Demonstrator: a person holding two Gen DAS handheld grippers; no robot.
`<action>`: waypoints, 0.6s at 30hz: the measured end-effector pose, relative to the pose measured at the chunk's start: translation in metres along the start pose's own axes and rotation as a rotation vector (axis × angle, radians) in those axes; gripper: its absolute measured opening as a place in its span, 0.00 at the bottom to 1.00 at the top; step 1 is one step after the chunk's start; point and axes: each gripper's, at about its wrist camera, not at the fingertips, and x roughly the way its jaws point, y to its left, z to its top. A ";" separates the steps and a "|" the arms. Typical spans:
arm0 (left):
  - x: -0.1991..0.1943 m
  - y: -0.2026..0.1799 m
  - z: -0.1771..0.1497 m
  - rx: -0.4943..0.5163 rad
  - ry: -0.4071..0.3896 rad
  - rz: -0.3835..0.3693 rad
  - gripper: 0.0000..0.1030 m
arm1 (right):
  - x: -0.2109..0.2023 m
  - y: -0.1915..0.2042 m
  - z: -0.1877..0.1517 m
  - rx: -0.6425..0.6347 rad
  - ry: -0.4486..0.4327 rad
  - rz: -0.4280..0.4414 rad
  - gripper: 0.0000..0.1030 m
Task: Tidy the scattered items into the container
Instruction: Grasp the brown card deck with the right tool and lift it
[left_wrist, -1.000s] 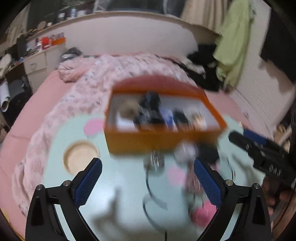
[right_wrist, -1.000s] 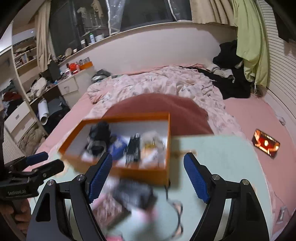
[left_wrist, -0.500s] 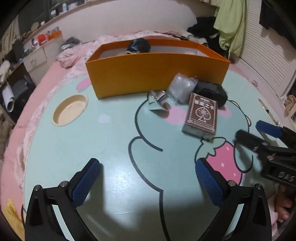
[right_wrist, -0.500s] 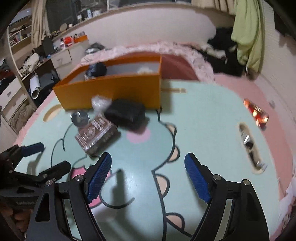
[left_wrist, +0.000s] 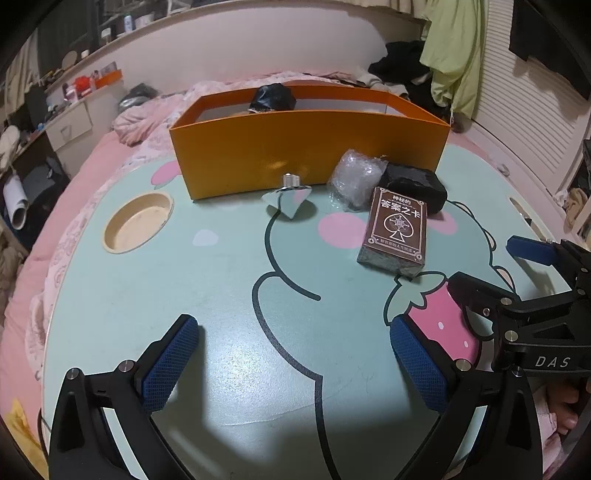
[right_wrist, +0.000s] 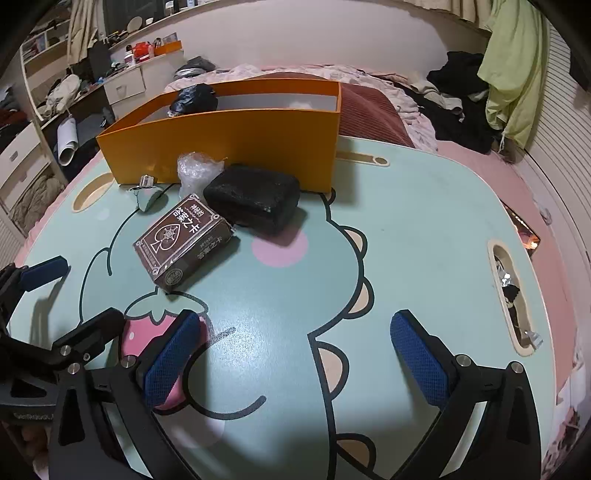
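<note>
An orange box (left_wrist: 306, 147) (right_wrist: 236, 140) stands at the far side of the mint cartoon table (left_wrist: 229, 332), with a black bag (left_wrist: 272, 98) showing over its rim. In front of it lie a silver spinning top (left_wrist: 291, 197) (right_wrist: 146, 192), a crumpled clear plastic wrap (left_wrist: 356, 177) (right_wrist: 197, 168), a black case (left_wrist: 412, 186) (right_wrist: 253, 197) and a brown card box (left_wrist: 397, 229) (right_wrist: 184, 240). My left gripper (left_wrist: 295, 363) is open and empty over the near table. My right gripper (right_wrist: 295, 360) is open and empty, to the right of the left one.
A round cup recess (left_wrist: 138, 221) sits at the table's left, and a long slot (right_wrist: 511, 291) holding small items at its right. The table stands on a pink bed (left_wrist: 110, 147) with a rumpled blanket. Clothes (right_wrist: 461, 103) and a desk (right_wrist: 122, 81) lie beyond.
Both views dropped and pulled back from above the box to low over the near table. The box's inside is out of sight; the loose items now lie ahead. Both grippers stayed open.
</note>
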 end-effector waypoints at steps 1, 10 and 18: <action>0.000 0.000 0.000 0.000 0.000 0.000 1.00 | 0.000 0.000 0.000 0.000 0.000 0.000 1.00; -0.004 0.007 -0.004 -0.029 -0.004 0.027 1.00 | -0.005 -0.012 0.004 0.078 -0.032 0.065 1.00; -0.016 0.009 -0.014 -0.024 -0.027 0.124 1.00 | -0.009 0.003 0.041 0.205 -0.051 0.174 1.00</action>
